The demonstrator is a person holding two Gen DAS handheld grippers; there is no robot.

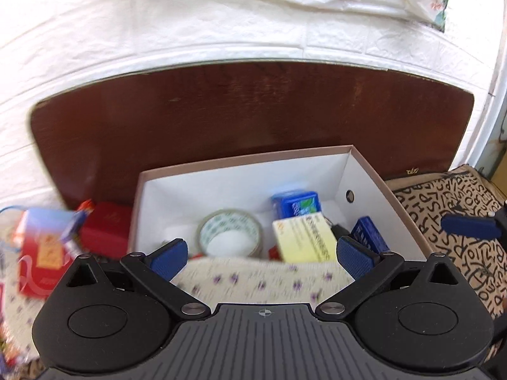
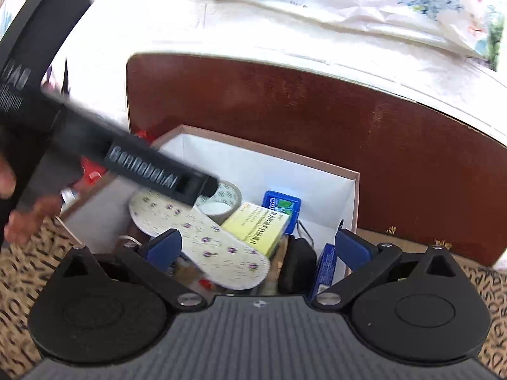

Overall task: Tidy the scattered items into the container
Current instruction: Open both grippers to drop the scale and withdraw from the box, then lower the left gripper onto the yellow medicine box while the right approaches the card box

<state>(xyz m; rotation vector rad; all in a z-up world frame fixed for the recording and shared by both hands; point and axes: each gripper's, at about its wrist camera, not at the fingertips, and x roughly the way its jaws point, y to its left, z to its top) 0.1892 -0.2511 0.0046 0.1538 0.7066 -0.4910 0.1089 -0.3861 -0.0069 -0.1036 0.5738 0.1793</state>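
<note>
**Both claws open over the box**

White brick-pattern wall and a dark wood headboard (image 1: pixel 253 110) back the scene; your box (image 1: pixel 358 171) sits against that board on a letter-print cloth (image 1: pixel 443 209).

Your left gripper (image 1: pixel 264 253) has its jaws apart with nothing clamped. The floral insole (image 1: pixel 259 277) lies just below and between its pads, across the box's near edge. Beyond it inside the box: tape roll (image 1: pixel 229 231), yellow pack (image 1: pixel 304 237), blue tin (image 1: pixel 296 204). A red box (image 1: pixel 106 224) and a blurred red-and-blue carton (image 1: pixel 41 247) remain outside, to the left.

Your right gripper (image 2: pixel 264 250) also stands apart, gripping nothing. The insole (image 2: pixel 202 240) rests slantwise on the box's contents, its near end between the pads but touched by neither. A black item (image 2: pixel 296 266) and a blue packet (image 2: pixel 324 266) lie by the right pad. The left tool's black body crosses the upper left of this view, with your hand (image 2: pixel 22 215) on it.
</note>
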